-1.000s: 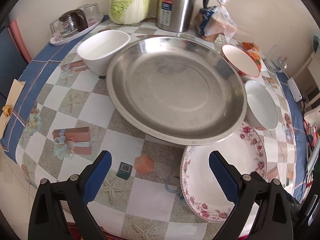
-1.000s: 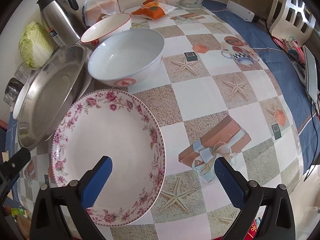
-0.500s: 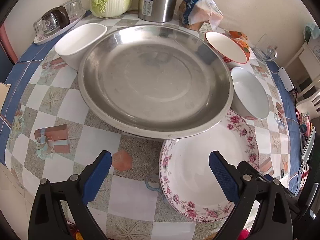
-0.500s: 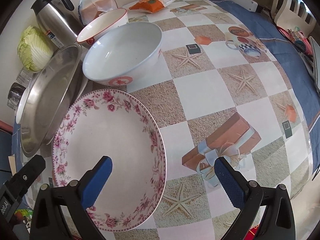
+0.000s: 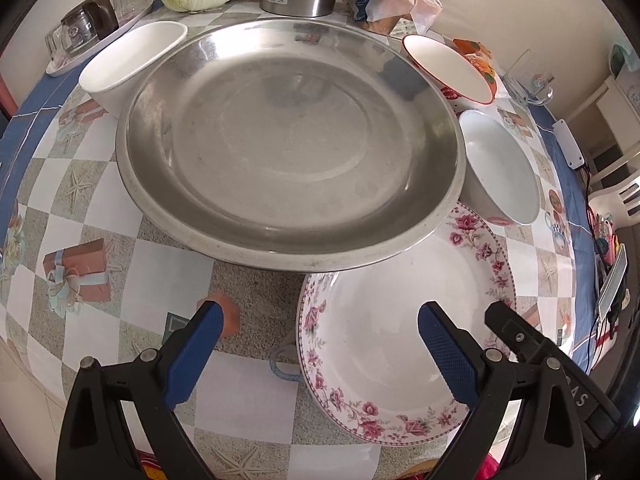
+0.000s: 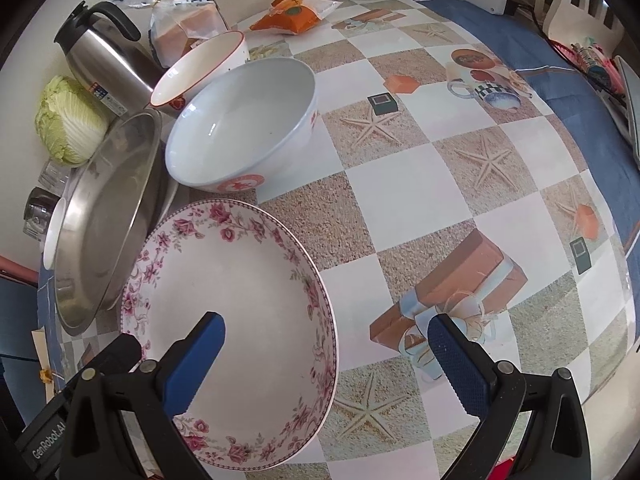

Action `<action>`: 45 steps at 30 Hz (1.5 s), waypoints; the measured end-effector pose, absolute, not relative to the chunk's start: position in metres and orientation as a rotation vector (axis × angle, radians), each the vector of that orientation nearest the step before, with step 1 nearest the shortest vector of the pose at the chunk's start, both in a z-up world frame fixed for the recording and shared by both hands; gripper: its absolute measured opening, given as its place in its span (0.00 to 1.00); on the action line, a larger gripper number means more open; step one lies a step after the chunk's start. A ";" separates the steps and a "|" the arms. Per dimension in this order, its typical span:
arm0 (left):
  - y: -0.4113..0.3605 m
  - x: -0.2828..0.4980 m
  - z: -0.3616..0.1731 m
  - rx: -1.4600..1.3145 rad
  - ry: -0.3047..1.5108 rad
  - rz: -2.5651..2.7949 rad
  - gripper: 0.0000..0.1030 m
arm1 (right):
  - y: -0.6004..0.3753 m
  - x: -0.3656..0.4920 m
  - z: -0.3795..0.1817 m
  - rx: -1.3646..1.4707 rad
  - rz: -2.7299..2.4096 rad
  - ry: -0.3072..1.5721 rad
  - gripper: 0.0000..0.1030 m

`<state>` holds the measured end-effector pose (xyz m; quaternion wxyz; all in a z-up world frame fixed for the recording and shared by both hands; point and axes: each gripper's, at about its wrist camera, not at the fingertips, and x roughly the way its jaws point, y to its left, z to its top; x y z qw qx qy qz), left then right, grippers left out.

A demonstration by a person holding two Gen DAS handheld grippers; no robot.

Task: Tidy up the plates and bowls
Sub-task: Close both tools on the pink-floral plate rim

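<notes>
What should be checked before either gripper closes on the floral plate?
1. Left gripper jaws open: ok.
2. Right gripper jaws open: ok.
3. Floral plate empty: ok.
4. Plate rim between right gripper's jaws: ok, near edge sits between them.
5. Plate free of steel basin: not ok, basin's rim overlaps its far edge.
6. Blue-white bowl apart from plate: cannot tell, very close.

Bright, soft daylight, perhaps from the right; steel pan (image 5: pixel 292 148) shows dull glare; fisheye edges bend and darken
</notes>
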<state>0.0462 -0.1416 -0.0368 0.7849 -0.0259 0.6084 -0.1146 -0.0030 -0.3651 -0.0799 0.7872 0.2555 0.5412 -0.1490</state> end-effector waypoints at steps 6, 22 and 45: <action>-0.140 0.049 -0.047 -0.090 1.353 -0.238 0.95 | -0.375 -0.005 -0.070 0.595 -0.292 1.104 0.95; -0.124 0.054 -0.050 -0.174 1.364 -0.229 0.92 | -0.370 -0.013 -0.080 0.724 -0.262 1.092 0.48; -0.117 0.063 -0.068 -0.190 1.390 -0.254 0.22 | -0.377 -0.021 -0.095 0.794 -0.246 1.109 0.16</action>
